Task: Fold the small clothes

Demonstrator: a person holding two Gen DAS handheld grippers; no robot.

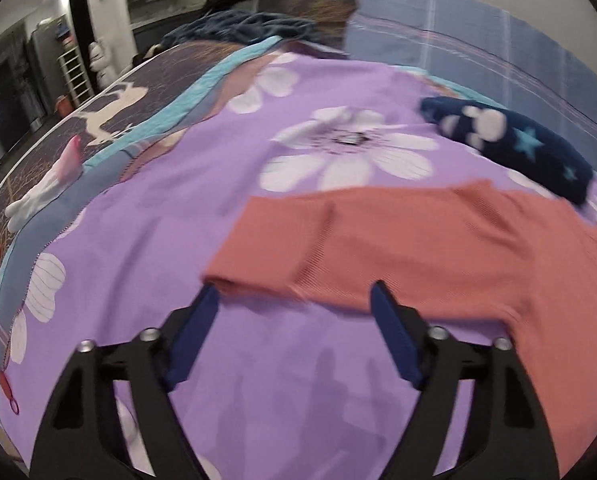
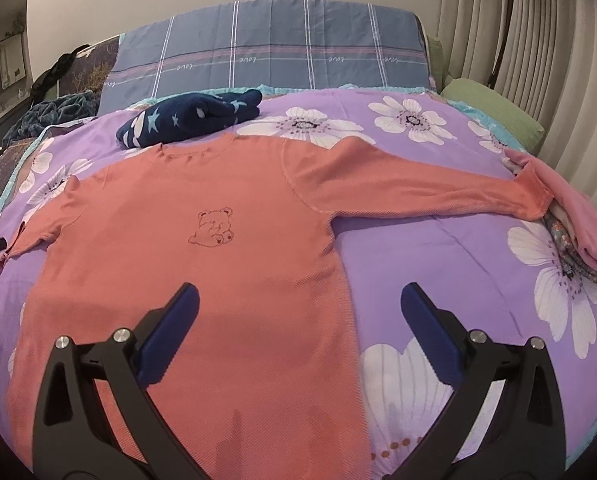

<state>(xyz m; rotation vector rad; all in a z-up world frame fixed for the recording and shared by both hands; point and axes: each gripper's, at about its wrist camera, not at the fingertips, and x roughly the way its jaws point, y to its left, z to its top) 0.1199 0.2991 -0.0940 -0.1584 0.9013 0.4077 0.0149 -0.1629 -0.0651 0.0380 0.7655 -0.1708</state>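
I see the salmon-pink top [image 2: 202,216] lying flat and face up on the bed, on the purple flowered cover [image 2: 438,248]; its bear drawing [image 2: 212,228] sits mid-chest; the right sleeve [image 2: 418,188] stretches out to the right, its cuff touching a small stack of folded clothes [image 2: 578,232] at the right edge of the bed; the left sleeve [image 2: 38,228] is out to the left and looks shorter from here. Beyond the collar, on the far side, lies a folded navy garment with stars [image 2: 190,120], touching the top's neckline; behind that, the blue checked pillow [image 2: 270,48].

My right tongs [image 2: 298,304] hover spread over the near right hem of the top, nothing between the pads; my left tongs [image 1: 294,300] are also spread, with the left sleeve's cuff [image 1: 258,268] just ahead of the tips; that picture is blurred, so I think the pads are not yet on the cloth, though I cannot be certain.
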